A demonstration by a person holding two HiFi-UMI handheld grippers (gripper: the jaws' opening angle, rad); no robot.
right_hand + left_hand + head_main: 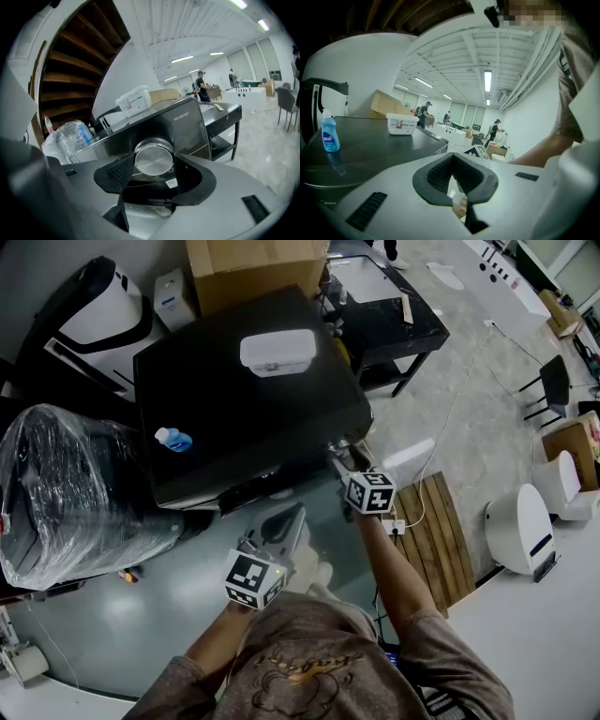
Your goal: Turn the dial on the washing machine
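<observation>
The washing machine (pixel 253 418) was seen as a black box with a flat top, on which 1 white tub (pixel 277 352) and 1 small blue bottle (pixel 174 439) were standing. The dial (pixel 153 158) was found on the front panel, at the corner nearest to the person's right side. It was a round knob with a bright, brushed metal face.

The right gripper (pixel 154 169) was held at this dial, and its 2 jaws were closed wide around the knob, with the ribbed pads pressed against the rim on both sides. The left gripper (pixel 460 190) was kept back, apart from the machine, with its jaws brought together and nothing between them.

The dial was judged to be stiff and hard, and not fragile. Its smooth metal rim was expected to be slippery, so a firm grip was thought to be needed. The rim was considered the correct place to take hold, on 2 opposite sides, so that a roll of the wrist could be passed to the knob without slipping.
</observation>
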